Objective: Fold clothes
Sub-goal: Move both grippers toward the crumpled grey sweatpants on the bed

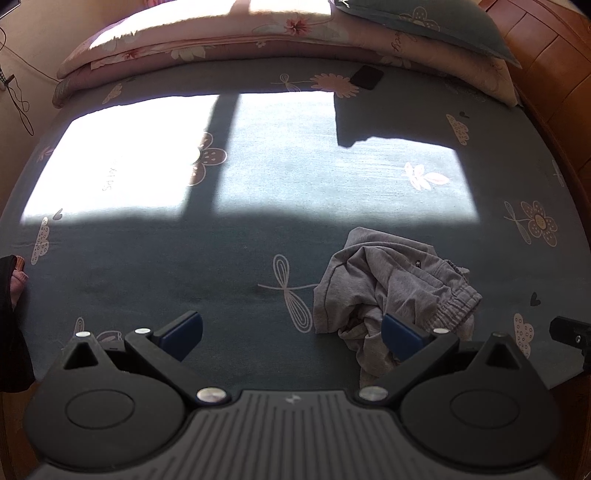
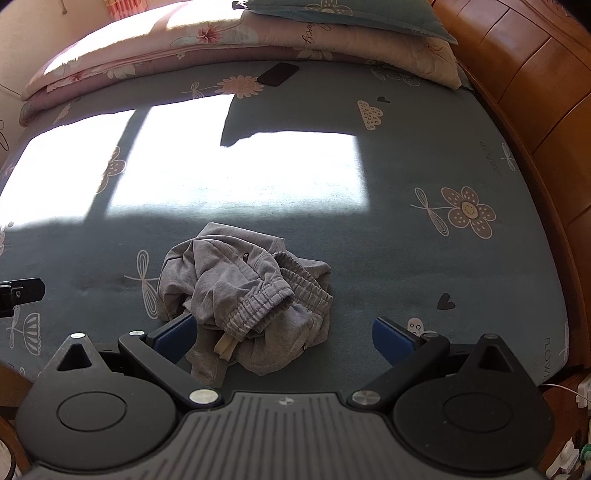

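Left claw (image 1: 291, 334) and right claw (image 2: 284, 336) both gape wide, apparently hovering, holding nothing.

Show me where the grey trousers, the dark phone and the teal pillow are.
grey trousers (image 2: 243, 291): right wrist view, crumpled middle by the waistband.
dark phone (image 2: 277, 74): right wrist view, centre of its face.
teal pillow (image 1: 424, 22): left wrist view, upper surface.

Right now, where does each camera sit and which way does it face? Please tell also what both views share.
Left wrist: on the open left gripper, looking across the bed towards the pillows; grey garment ahead right; right gripper's tip at right edge.
Right wrist: on the open right gripper, same direction; garment ahead; left gripper's tip at left edge.
Shared: garment, bed, dark phone.
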Demonstrator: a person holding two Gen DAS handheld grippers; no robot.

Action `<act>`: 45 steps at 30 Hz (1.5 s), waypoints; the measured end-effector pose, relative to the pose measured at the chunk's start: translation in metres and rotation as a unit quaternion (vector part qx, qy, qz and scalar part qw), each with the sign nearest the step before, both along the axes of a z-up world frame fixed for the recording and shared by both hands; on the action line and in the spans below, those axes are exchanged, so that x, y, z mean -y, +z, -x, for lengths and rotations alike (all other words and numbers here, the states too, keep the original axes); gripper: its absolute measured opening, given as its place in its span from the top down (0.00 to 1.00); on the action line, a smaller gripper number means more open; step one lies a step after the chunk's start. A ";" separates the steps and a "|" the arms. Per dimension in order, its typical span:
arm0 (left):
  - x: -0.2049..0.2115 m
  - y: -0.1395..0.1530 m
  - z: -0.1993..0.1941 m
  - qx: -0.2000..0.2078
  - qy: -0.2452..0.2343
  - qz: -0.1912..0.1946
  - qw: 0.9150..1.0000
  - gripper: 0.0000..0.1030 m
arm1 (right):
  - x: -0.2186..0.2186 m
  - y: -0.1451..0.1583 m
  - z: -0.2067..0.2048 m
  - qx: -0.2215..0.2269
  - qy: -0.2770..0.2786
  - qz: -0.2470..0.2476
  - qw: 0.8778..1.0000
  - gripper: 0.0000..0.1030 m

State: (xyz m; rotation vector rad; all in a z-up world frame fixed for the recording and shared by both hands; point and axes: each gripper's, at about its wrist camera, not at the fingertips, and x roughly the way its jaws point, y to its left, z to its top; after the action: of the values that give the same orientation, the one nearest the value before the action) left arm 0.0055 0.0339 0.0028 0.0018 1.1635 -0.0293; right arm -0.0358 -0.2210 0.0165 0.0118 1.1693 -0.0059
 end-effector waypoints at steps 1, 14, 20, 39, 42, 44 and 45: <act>-0.002 0.001 0.000 0.002 -0.005 0.000 1.000 0.01 | -0.003 0.001 0.000 -0.002 -0.007 0.000 1.000 0.01; -0.009 0.000 -0.002 0.028 -0.032 0.011 0.999 0.01 | -0.048 0.020 0.032 0.053 -0.017 0.045 0.997 0.01; -0.009 0.000 -0.002 0.040 -0.041 0.016 0.998 0.01 | -0.038 0.019 0.031 0.051 0.012 0.047 0.998 0.00; 0.077 0.012 -0.043 0.056 -0.051 -0.026 0.997 0.01 | 0.006 -0.056 0.006 0.039 0.002 -0.020 0.999 0.00; 0.082 0.001 -0.056 0.056 -0.079 -0.023 0.995 0.01 | 0.003 -0.072 0.007 0.040 -0.012 -0.043 0.998 0.00; 0.083 -0.010 -0.064 0.045 -0.097 -0.021 0.994 0.01 | 0.003 -0.081 0.009 0.041 -0.031 -0.043 0.998 0.00; 0.084 -0.016 -0.066 0.039 -0.106 -0.023 0.993 0.01 | 0.004 -0.086 0.011 0.041 -0.044 -0.039 0.997 0.00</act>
State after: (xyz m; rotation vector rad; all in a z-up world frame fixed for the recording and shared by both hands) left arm 0.0717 -0.0496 -0.0128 0.1658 1.0816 -0.1878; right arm -0.0468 -0.2247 -0.0692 0.1326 1.0863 -0.0373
